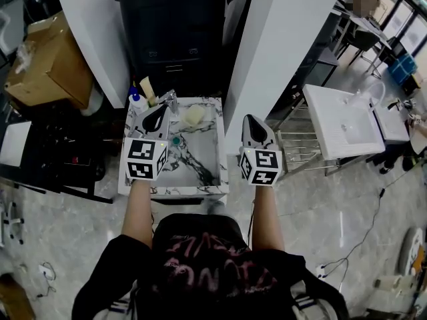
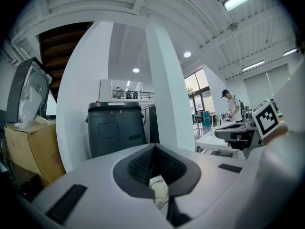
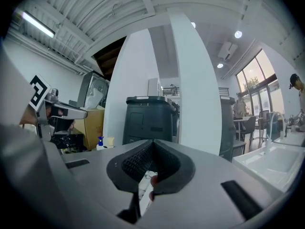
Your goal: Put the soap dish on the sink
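We saw a dark bin [image 1: 175, 32] between white pillars [image 1: 283, 39], a cardboard box [image 1: 47, 65] leftward, a white washbasin [image 1: 343, 122] rightward.

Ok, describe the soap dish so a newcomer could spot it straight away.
Find the white marble sink with dark veins in the head view. At its back edge, right of the chrome tap, sits the soap dish, apparently: pale yellow, squarish. Its neighbours, a blue-capped bottle and beige stick, stand left of the tap.

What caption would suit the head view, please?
Left gripper and right gripper, both shut, held at the sink; soap dish beside the faucet.
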Tool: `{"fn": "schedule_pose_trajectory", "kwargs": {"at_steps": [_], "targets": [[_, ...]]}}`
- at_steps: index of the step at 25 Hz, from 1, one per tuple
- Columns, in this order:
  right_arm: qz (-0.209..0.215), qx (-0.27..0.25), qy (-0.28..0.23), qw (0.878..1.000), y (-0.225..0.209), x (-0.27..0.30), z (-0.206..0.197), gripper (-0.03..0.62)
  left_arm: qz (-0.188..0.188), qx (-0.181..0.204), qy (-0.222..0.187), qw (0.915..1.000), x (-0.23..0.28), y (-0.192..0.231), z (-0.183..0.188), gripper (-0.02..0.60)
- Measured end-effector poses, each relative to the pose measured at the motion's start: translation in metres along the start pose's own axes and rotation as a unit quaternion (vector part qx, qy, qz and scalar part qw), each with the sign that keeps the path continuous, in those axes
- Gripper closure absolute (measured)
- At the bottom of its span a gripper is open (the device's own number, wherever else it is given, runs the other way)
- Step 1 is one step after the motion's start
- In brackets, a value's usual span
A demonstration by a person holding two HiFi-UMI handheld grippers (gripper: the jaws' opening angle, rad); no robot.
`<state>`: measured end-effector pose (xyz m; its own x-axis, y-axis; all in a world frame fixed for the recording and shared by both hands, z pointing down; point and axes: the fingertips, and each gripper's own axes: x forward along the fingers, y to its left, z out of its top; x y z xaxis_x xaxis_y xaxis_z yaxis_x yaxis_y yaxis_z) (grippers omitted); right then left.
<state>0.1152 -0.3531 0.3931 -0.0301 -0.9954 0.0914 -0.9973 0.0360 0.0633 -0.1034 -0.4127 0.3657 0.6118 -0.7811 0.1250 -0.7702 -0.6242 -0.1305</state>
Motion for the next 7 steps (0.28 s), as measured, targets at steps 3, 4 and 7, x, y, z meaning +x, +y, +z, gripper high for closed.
{"fn": "schedule_pose_trajectory", "kwargs": {"at_steps": [3, 4, 7], "targets": [[0.001, -0.003, 0.0, 1.0, 0.0011, 0.0005, 0.0015, 0.582, 0.001, -0.001, -0.003, 1.0, -0.0016, 0.0014, 0.0011, 0.568], [0.001, -0.004, 0.0, 1.0, 0.0014, 0.0006, 0.0013, 0.582, 0.0, -0.001, -0.004, 1.0, -0.0021, 0.0014, 0.0011, 0.568], [0.002, -0.007, 0.002, 1.0, 0.0026, 0.0011, 0.0003, 0.582, -0.001, 0.001, -0.003, 1.0, -0.0032, 0.0015, 0.0008, 0.568]]}}
